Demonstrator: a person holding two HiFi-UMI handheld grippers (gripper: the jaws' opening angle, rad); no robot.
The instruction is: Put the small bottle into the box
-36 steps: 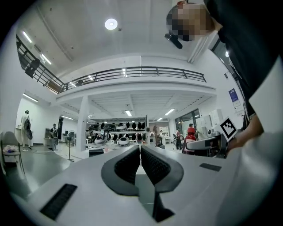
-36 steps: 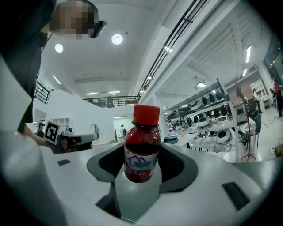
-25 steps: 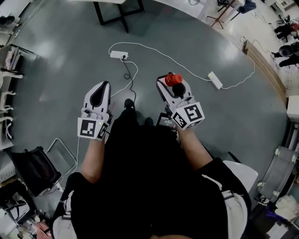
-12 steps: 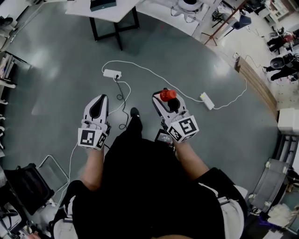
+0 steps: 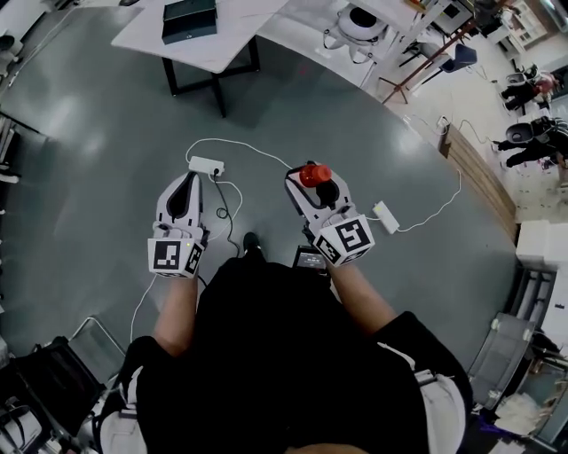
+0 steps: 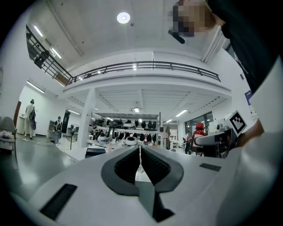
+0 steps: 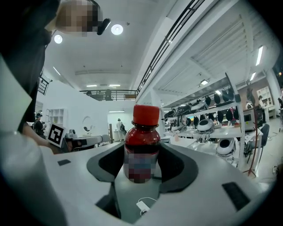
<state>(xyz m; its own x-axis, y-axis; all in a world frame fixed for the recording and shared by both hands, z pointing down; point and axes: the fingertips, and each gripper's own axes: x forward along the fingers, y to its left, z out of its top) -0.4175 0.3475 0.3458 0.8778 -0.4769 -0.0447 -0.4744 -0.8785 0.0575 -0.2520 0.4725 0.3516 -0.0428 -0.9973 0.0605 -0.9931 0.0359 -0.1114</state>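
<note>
1. The right hand-held gripper (image 5: 309, 180) is squeezing the small bottle (image 7: 142, 140), which is standing upright over the floor (image 5: 106, 133).
2. The left hand-held gripper (image 5: 185, 184) is pressed closed on nothing.
3. The box (image 5: 189, 19) is sitting well away on the desk (image 5: 232, 46).
4. The person is probably best off holding the bottle straight and tight while walking over.

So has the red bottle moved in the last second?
Yes. The bottle went forward: it was level with the floor's white adapter, now past it toward the table.

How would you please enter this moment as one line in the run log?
right gripper: shut on small bottle | left gripper: shut, empty | box: on white table ahead
</note>
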